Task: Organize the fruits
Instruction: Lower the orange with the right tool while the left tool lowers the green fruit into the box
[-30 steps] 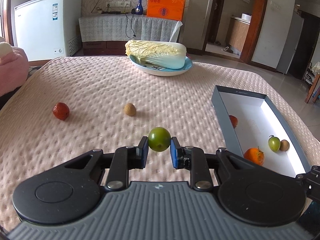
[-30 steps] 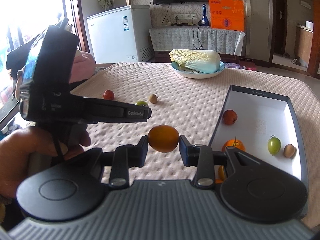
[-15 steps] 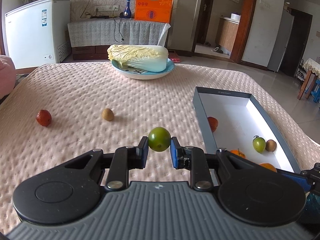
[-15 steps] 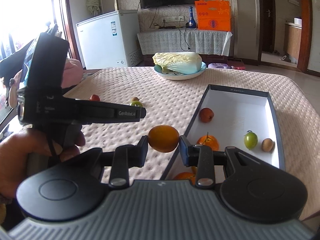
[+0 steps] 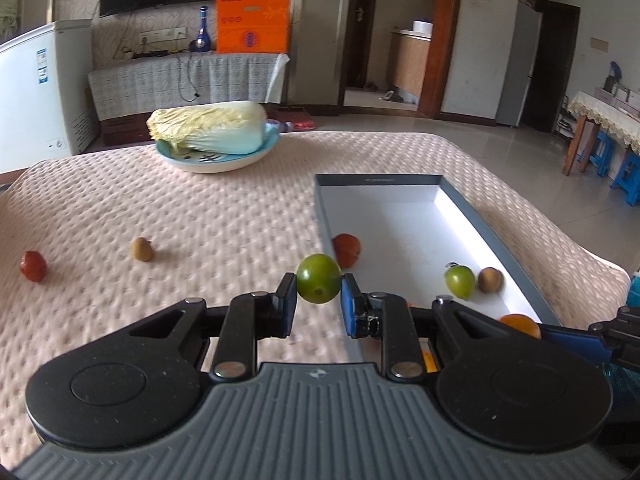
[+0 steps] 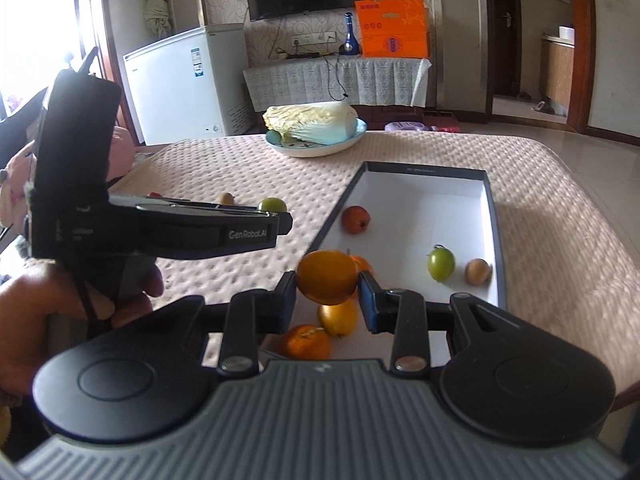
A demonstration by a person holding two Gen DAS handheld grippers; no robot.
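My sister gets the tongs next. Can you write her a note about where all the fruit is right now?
Left tongs: shut on a green fruit, by the box's near-left edge.
Right tongs: shut on an orange fruit, over the near end of the box.
Already in the box: red fruit, green one, brown one, two oranges, and a yellow-orange fruit.
Left on the tablecloth: red fruit and brown fruit.
Next, probably: drop both held fruits in, then fetch those two.

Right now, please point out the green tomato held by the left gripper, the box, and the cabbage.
green tomato (image 5: 318, 278), left wrist view, middle.
box (image 5: 379, 180), left wrist view, far rim.
cabbage (image 5: 208, 128), left wrist view, leafy middle.
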